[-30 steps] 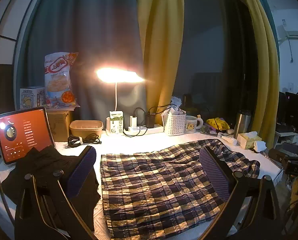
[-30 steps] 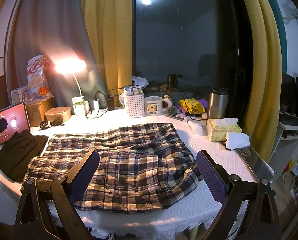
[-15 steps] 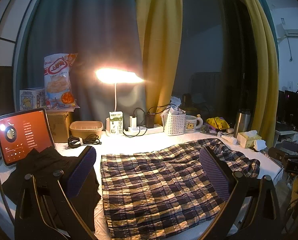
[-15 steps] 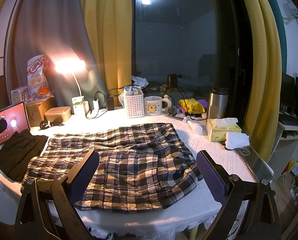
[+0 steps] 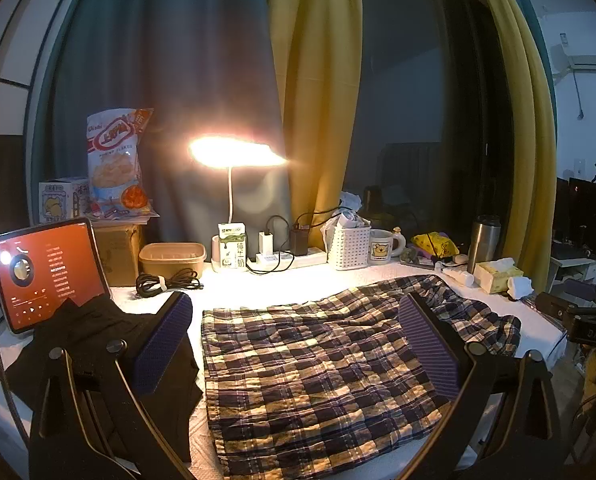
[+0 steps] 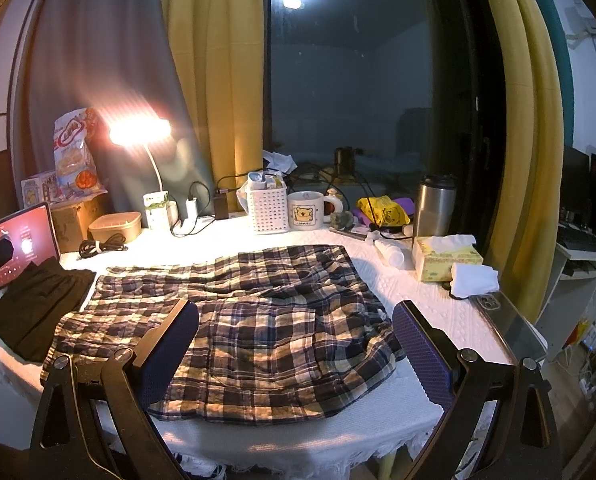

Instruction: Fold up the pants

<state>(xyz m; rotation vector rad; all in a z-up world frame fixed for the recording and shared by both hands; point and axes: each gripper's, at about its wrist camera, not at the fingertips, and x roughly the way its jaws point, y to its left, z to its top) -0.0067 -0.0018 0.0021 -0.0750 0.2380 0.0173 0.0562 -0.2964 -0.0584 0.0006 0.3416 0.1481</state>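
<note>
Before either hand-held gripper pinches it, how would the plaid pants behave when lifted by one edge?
The crinkled navy-and-cream plaid cotton pants would probably drape limp, since they lie wrinkled and flat on the white textured tablecloth. They look thin, so likely light. The rough cloth beneath may drag rather than let them slide.

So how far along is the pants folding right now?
Barely started. Done: the plaid pants lie spread flat on the table, beside a dark garment. In hand: nothing; the left gripper and right gripper hover open above the cloth. Left: every fold.
</note>
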